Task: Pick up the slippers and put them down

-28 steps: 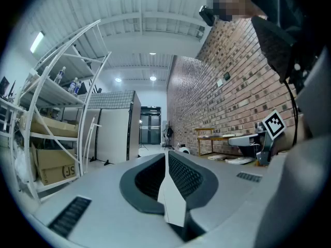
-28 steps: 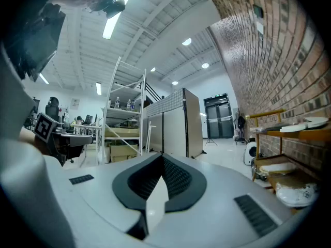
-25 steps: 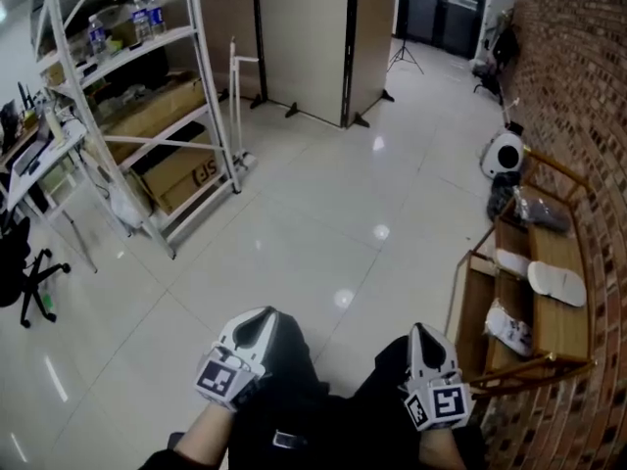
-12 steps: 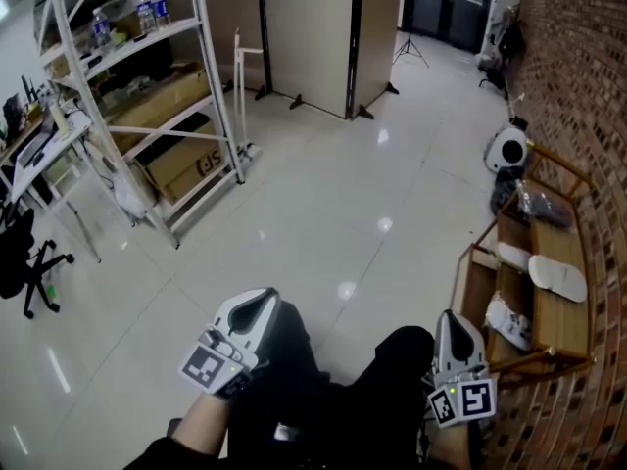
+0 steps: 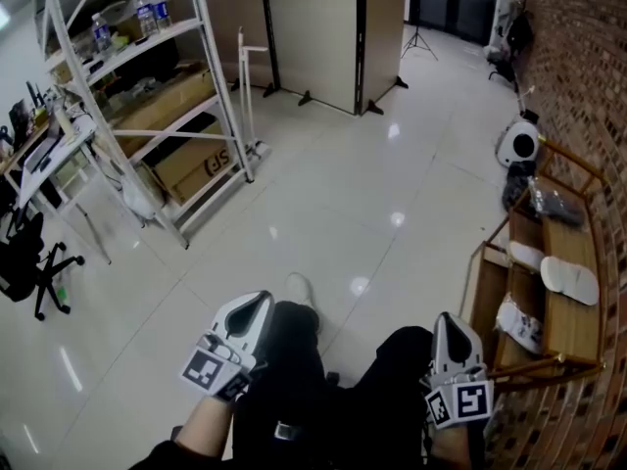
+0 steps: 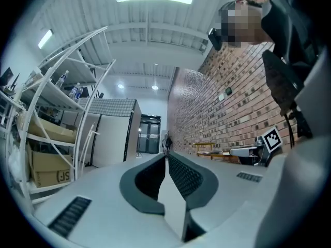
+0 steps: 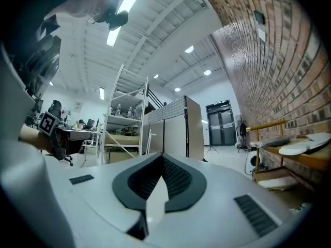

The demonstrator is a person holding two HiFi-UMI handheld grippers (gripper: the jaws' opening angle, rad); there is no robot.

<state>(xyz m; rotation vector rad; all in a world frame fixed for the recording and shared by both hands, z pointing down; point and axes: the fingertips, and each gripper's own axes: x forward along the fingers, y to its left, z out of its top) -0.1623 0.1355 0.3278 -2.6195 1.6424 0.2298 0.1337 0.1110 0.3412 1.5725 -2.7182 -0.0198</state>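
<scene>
Two grippers, the left gripper [image 5: 257,302] and the right gripper [image 5: 449,321], are being carried low in the head view, each with its jaws pressed together on nothing. Over the last second the scene has been sliding across the head view, and a shoe toe [image 5: 300,287] is now showing on the floor ahead of the left gripper. This suggests the person is still walking and the pick-up is not yet begun. One white slipper [image 5: 570,280] is lying on top of the wooden rack [image 5: 544,362] by the brick wall, well apart from both grippers. A second slipper [image 5: 526,255] is lying on a lower level. A cardboard box [image 5: 191,164] under the metal shelving [image 5: 211,76] is showing letters resembling "JS". Nothing else is proving legible.
</scene>
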